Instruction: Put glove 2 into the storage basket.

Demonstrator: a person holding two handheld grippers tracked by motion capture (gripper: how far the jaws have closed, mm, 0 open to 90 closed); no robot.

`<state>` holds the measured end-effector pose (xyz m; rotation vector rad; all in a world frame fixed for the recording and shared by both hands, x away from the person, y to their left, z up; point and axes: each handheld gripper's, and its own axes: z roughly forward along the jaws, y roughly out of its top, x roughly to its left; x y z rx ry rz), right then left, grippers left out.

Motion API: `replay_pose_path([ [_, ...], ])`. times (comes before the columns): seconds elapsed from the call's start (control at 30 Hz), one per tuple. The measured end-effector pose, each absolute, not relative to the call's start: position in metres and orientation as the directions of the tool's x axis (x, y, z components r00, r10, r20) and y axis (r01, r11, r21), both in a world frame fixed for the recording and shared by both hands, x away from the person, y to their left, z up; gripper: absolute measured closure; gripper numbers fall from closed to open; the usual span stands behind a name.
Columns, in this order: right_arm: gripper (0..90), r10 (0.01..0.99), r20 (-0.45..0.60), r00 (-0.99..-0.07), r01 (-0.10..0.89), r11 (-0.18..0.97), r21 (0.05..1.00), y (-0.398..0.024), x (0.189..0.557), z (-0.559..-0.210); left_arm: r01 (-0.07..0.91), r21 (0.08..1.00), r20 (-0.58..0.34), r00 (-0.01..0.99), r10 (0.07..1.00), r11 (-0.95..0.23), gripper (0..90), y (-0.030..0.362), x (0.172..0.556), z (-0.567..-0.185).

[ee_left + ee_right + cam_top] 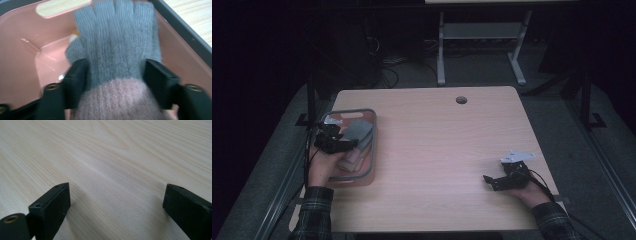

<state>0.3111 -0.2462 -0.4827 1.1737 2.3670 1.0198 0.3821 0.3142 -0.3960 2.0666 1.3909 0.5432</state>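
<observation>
A grey knit glove (117,42) with a pink cuff is seen lying in a pink bin (371,150) at the left of the high view, on other folded knitwear. The left gripper (116,80) is positioned over the cuff; its jaws stand apart on either side of the fabric, seemingly without pressing it. The right gripper (498,181) is rested, jaws wide and empty, on the wooden table (120,155) at lower right. Risk noted: if the left gripper is lifted now, loose knit could snag on a jaw edge and be dragged partly over the bin's rim. The blurred view makes contact uncertain.
</observation>
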Motion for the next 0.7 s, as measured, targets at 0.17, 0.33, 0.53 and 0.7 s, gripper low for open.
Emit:
replay_pose_path([
  [0.17, 7.0, 0.786, 0.037, -0.617, 0.567, 0.411, 0.714, -0.246, 0.311, -0.483, 0.663, 0.695, 0.000, 0.387, 0.922, -0.278, 20.9, 0.315, 0.380, -0.390],
  [0.33, 6.9, 0.786, 0.036, -0.617, 0.567, 0.412, 0.713, -0.246, 0.311, -0.483, 0.637, 0.720, -0.011, 0.408, 0.913, -0.276, 20.1, 0.312, 0.377, -0.381],
  [0.53, 6.9, 0.786, 0.037, -0.617, 0.567, 0.411, 0.714, -0.246, 0.311, -0.483, 0.609, 0.750, -0.048, 0.441, 0.896, -0.259, 20.1, 0.304, 0.374, -0.371],
  [0.7, 6.9, 0.786, 0.037, -0.617, 0.567, 0.412, 0.714, -0.246, 0.311, -0.483, 0.596, 0.762, -0.105, 0.501, 0.859, -0.254, 20.0, 0.292, 0.373, -0.366],
])
